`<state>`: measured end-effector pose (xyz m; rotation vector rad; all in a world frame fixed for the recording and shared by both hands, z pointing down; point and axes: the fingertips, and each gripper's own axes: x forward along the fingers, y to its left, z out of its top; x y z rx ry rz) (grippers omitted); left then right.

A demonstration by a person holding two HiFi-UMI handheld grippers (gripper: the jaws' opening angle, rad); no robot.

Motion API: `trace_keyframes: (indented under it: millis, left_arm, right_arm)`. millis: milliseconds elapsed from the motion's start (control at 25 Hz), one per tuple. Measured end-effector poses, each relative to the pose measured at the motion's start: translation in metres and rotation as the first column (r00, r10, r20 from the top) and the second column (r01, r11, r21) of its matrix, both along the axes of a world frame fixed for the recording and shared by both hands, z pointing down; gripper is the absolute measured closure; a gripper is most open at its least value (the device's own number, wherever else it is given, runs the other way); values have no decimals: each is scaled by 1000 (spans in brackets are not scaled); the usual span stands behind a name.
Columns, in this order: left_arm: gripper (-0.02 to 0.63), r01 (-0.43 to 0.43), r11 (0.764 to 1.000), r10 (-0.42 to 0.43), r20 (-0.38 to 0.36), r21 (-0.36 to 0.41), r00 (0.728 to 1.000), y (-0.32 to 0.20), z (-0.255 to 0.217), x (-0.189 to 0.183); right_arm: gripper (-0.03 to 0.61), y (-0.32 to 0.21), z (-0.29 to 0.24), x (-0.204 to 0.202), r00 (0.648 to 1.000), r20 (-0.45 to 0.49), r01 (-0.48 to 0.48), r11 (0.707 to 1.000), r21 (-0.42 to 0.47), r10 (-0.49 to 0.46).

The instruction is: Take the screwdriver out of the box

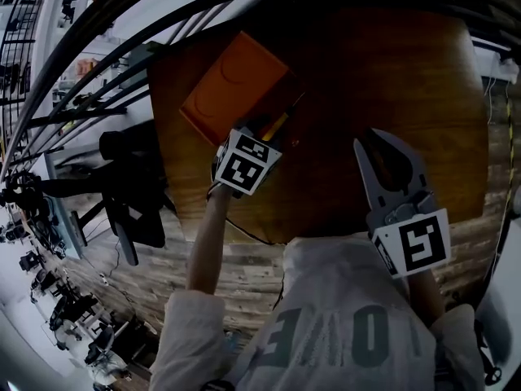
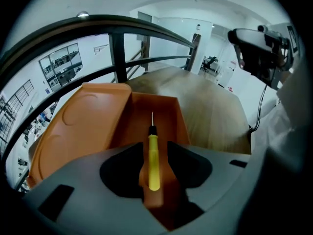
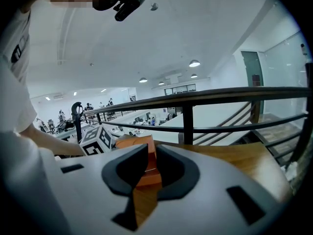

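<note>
An orange box (image 1: 232,84) lies open at the table's far left, its lid (image 2: 78,126) folded back beside the tray (image 2: 168,114). My left gripper (image 1: 273,130) (image 2: 155,148) reaches over the tray, shut on the screwdriver (image 1: 282,123) (image 2: 153,160). The yellow handle lies along the jaws and the thin metal tip points ahead into the tray. My right gripper (image 1: 372,141) (image 3: 151,153) hovers over the table's near right, well away from the box (image 3: 141,145). It is shut, with nothing between its jaws.
The round wooden table (image 1: 383,72) stands against a dark metal railing (image 1: 98,63) at the left and far side. A black stand (image 1: 130,186) is off the table's left edge. A thin cable (image 1: 248,233) crosses the near edge by my arm.
</note>
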<state>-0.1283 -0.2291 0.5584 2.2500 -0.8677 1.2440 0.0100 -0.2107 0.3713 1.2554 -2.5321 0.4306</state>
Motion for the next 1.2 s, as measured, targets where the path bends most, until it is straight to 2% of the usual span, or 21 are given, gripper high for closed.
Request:
trace_keyframes:
  millis: [240, 560, 960, 1200]
  left_arm:
    - [451, -16, 998, 19, 50, -61, 999, 8, 20, -7]
    - [454, -13, 995, 19, 56, -100, 998, 7, 32, -7]
    - [520, -4, 998, 10, 103, -63, 995, 3, 31, -11]
    - [526, -3, 998, 10, 118, -59, 993, 2, 31, -10]
  right_arm:
    - [528, 1, 9, -10, 1000, -13, 22, 1000, -18, -22]
    - [528, 0, 16, -18, 999, -28, 31, 999, -43, -32]
    - [529, -9, 9, -15, 999, -33, 12, 1000, -20, -13]
    - [529, -9, 7, -14, 999, -30, 18, 1000, -15, -18]
